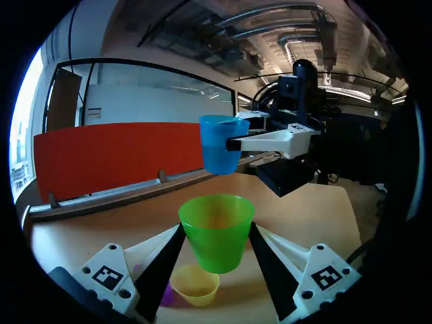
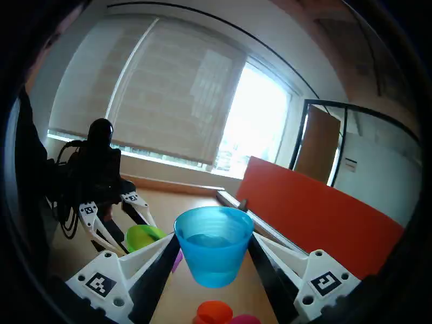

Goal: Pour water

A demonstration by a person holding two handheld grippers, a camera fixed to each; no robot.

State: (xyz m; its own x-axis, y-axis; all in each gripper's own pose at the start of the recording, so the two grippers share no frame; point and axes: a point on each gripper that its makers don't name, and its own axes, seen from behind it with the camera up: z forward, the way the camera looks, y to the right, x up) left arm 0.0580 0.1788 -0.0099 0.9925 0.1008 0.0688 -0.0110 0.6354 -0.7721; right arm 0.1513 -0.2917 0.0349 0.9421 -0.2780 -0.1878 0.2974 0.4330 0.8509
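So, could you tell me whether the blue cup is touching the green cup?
Apart. The left gripper view shows the blue cup held above the green cup, desk visible between them.

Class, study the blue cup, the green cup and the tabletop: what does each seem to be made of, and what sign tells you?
The blue cup looks like smooth, translucent plastic: the water shows through its wall. The green cup seems the same plastic, light glowing through it. The tabletop looks like pale matte wood or laminate; which is unclear.
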